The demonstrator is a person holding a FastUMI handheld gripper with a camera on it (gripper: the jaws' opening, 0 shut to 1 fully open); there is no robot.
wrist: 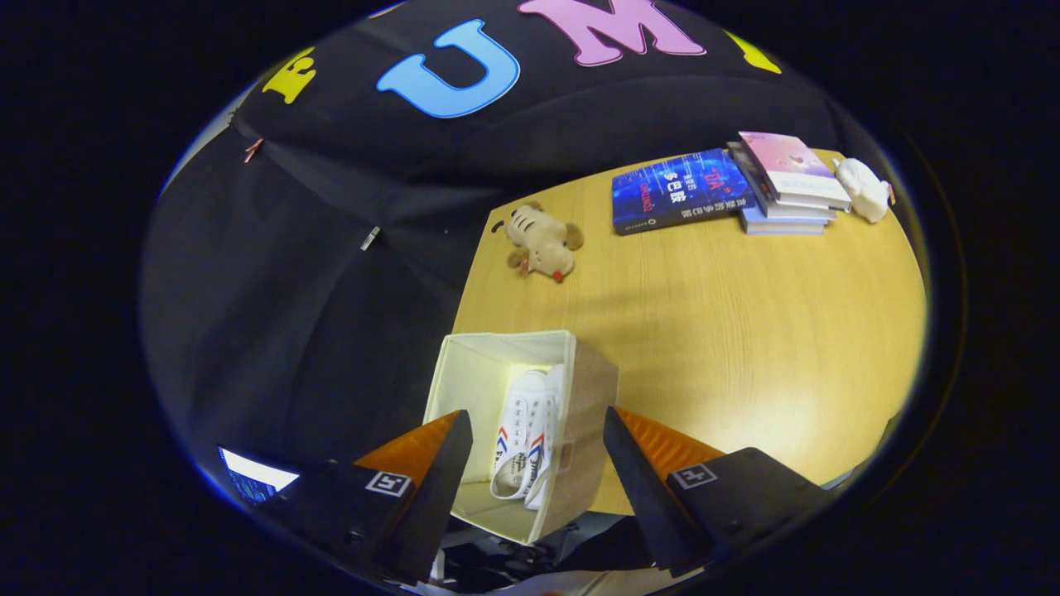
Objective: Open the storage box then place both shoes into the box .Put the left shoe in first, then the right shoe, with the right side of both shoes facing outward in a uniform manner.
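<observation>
A cream fabric storage box (590,389) stands open at the near left corner of the wooden table (729,331). Inside it, two white shoes (526,439) with red and blue stripes stand on their sides, pressed together against the box's right wall. My gripper (537,429) hovers above the box, open, with nothing between its fingers. The shoes show below, in the gap between the two fingers (451,463).
A plush tiger toy (542,242) lies beyond the box near the table's left edge. At the far side lie a blue book (679,192), a stack of books (787,184) and a white plush toy (863,190). The table's left edge drops off beside the box.
</observation>
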